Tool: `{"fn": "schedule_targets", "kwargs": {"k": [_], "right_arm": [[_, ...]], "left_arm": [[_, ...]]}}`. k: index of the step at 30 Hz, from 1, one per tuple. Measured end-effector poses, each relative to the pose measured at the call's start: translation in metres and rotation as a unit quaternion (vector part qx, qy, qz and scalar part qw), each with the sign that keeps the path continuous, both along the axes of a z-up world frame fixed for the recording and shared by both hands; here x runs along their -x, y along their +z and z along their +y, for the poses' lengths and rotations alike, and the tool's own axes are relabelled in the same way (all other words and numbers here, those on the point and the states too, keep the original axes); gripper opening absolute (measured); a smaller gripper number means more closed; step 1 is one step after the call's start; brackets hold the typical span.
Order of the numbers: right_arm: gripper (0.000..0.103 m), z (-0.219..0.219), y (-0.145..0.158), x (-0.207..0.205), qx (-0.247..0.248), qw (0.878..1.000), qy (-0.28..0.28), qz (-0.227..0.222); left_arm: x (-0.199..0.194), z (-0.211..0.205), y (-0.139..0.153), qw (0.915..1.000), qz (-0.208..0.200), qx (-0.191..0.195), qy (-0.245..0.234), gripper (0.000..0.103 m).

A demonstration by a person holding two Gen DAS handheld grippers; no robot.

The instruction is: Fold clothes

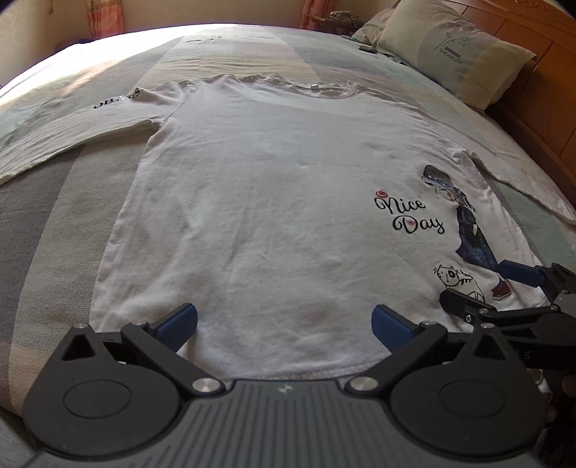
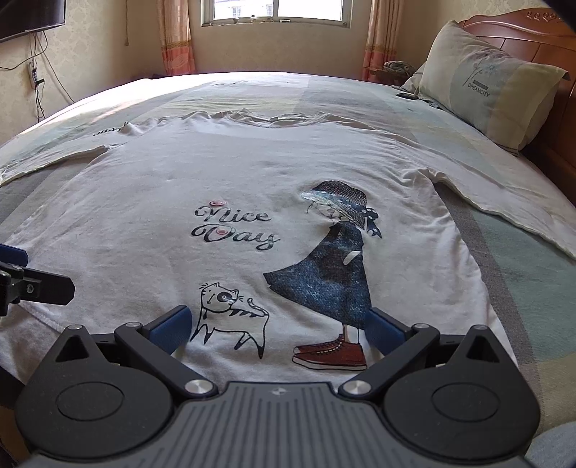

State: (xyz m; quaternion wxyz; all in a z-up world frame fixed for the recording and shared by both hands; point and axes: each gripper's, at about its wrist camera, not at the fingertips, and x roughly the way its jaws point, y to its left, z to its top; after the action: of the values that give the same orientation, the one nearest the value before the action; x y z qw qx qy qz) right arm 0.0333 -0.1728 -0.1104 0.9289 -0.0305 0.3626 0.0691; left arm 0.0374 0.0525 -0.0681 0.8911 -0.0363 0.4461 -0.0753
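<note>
A white long-sleeved shirt (image 1: 259, 201) (image 2: 180, 172) lies spread flat, front up, on the bed, hem toward me and collar far. It carries a "Nice Day" print, a girl in a blue dress and a cat. Both sleeves stretch out sideways. My left gripper (image 1: 284, 322) hovers open over the hem's middle, nothing between its blue pads. My right gripper (image 2: 279, 325) stands open over the hem near the cat and the red shoes. In the left wrist view the right gripper (image 1: 478, 288) shows at the right edge.
The bed (image 1: 43, 230) has a striped grey, green and cream cover. A pillow (image 2: 493, 90) leans on the wooden headboard (image 2: 547, 39) at the right. A window (image 2: 277, 10) with curtains is behind, and cables hang on the left wall.
</note>
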Motion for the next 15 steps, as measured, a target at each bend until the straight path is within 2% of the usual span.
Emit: {"fn": "schedule_targets", "kwargs": {"k": [10,15], "right_arm": [[0.103,-0.004,-0.001,-0.002,-0.012,1.0,0.0,-0.013],[0.103,-0.005,-0.002,-0.002,-0.015,1.0,0.0,-0.017]], "left_arm": [[-0.012,0.004,-0.007,0.9999,0.003,-0.003,0.012,0.102],[-0.032,0.033,0.021,0.9988,-0.031,0.027,0.027,0.102]]}}
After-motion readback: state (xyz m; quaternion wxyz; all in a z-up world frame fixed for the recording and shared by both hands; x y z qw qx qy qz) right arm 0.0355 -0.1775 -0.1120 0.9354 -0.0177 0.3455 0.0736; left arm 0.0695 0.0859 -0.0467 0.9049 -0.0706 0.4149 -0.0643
